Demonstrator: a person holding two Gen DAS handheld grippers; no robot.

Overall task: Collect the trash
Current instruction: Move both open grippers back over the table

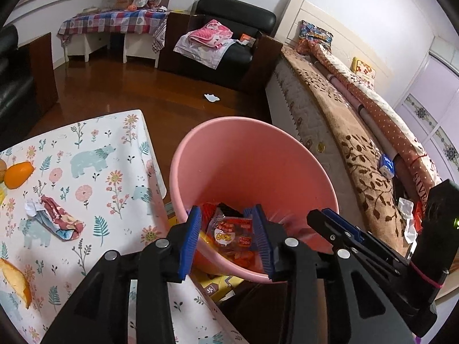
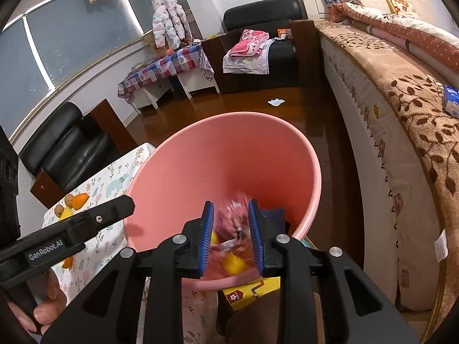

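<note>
Both grippers (image 1: 228,239) (image 2: 231,236) gape over the pink bin (image 1: 229,149), table (image 1: 94,143) alongside.

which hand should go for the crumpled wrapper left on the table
Left. The left gripper has open, empty fingers, and the crumpled wrapper lies just to its left on the table. The right gripper hovers farther away over the pink bin.

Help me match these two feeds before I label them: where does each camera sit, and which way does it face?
Left wrist: on the left gripper, looking down into the pink bin; the right gripper shows at right.
Right wrist: on the right gripper, over the same bin; the left gripper's arm and a hand show at left.
Shared: bin, floral tablecloth, bed, black armchair.
</note>
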